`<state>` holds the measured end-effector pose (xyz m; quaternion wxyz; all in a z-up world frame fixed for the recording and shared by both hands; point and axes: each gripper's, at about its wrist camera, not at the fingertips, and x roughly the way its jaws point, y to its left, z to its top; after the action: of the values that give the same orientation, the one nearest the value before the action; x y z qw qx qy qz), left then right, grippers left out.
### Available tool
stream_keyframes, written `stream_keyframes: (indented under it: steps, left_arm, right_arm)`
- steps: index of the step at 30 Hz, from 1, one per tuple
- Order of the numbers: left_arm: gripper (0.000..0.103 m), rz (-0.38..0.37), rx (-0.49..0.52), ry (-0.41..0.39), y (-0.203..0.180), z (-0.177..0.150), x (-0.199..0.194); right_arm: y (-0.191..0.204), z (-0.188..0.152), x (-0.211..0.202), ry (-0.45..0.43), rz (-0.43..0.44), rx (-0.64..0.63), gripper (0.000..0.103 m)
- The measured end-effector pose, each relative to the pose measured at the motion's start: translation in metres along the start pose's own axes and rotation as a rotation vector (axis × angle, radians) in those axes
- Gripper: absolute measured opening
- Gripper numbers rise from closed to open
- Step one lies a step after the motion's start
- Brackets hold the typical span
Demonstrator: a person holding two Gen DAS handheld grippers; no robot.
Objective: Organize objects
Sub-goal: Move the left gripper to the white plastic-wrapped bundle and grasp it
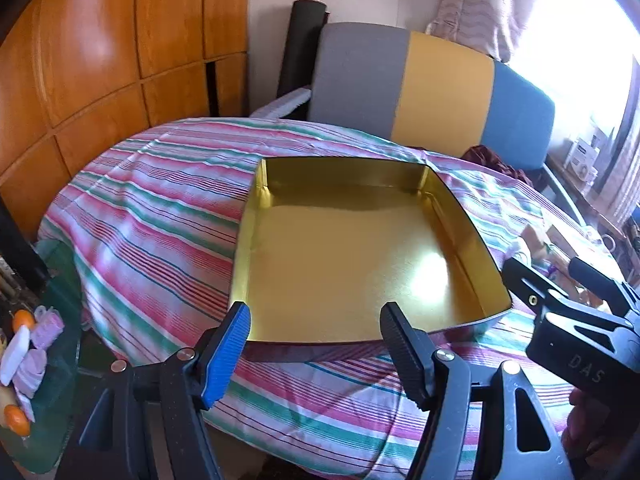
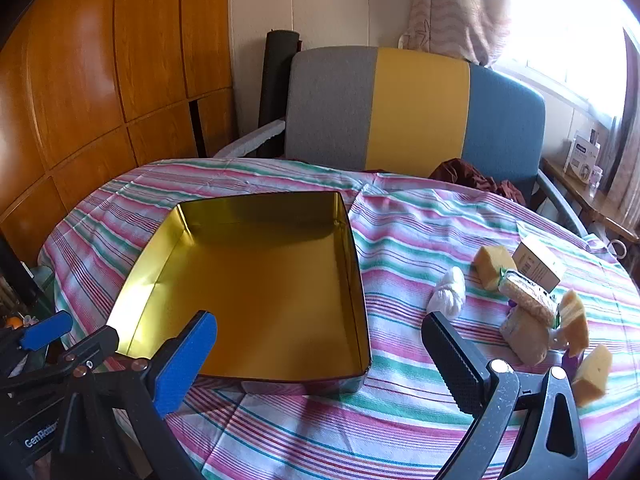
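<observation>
Gold-lined tin box, open at the top and with nothing inside, sits on a table covered by a striped cloth in pink, green and white. In the right wrist view the box lies toward 9 o'clock from the middle of the table; its long axis looks to run from the near edge away toward the chair, though the fisheye makes that uncertain. Its walls stand upright, and light glares off its left inner wall.

Left gripper hovers just above the near rim of the box, its jaws spread wide with nothing between them; one pad is blue, the other black. Right gripper hangs over the near right corner of the box, jaws spread as wide as they go, also holding nothing.

At 3 o'clock from the box, well apart from it on the cloth, lies a loose cluster: a white bundle nearest the box, then yellow sponge pieces, a wrapped packet and a small cardboard carton. Nothing lies between the box and this cluster.

Behind the table at 12 o'clock stands a chair with a grey, yellow and blue back. Wooden panelling fills the left.
</observation>
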<state>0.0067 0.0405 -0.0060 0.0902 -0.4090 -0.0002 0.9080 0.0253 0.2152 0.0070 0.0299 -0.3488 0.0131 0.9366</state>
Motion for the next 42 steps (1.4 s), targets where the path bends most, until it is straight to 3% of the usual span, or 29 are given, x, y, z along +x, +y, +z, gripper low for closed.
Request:
stream_keyframes:
  steps: [4,10,13,16,25,30,34,38,42]
  left_arm:
    - [0.068,-0.066,0.006,0.019,-0.005,-0.002,0.005]
    - [0.068,-0.203,-0.048,0.131,-0.011,-0.003,0.019]
    - [0.067,-0.200,-0.019,0.092,-0.019,-0.005,0.018]
    - [0.067,-0.283,-0.014,0.111,-0.024,-0.004,0.021]
    - [0.067,-0.338,0.134,0.188,-0.076,0.001,0.031]
    - [0.067,-0.386,0.214,0.244,-0.105,0.005,0.038]
    - [0.067,-0.423,0.286,0.224,-0.140,0.016,0.037]
    - [0.067,-0.444,0.352,0.195,-0.173,0.030,0.046]
    - [0.067,-0.416,0.417,0.171,-0.212,0.043,0.067]
  right_arm:
    - [-0.005,-0.002,0.003,0.009,-0.002,0.008,0.103]
    - [-0.014,-0.002,0.005,0.012,-0.010,0.016,0.103]
    - [-0.025,-0.002,0.006,0.021,-0.014,0.025,0.103]
    - [-0.046,-0.005,0.007,0.040,-0.014,0.054,0.103]
    - [-0.164,-0.011,0.001,0.094,-0.077,0.231,0.103]
    - [-0.240,-0.009,-0.017,0.046,-0.166,0.351,0.103]
    - [-0.294,-0.012,-0.020,-0.006,-0.197,0.441,0.103]
    - [-0.335,-0.031,-0.014,-0.019,-0.158,0.563,0.103]
    - [-0.357,-0.039,-0.014,-0.026,-0.086,0.707,0.103]
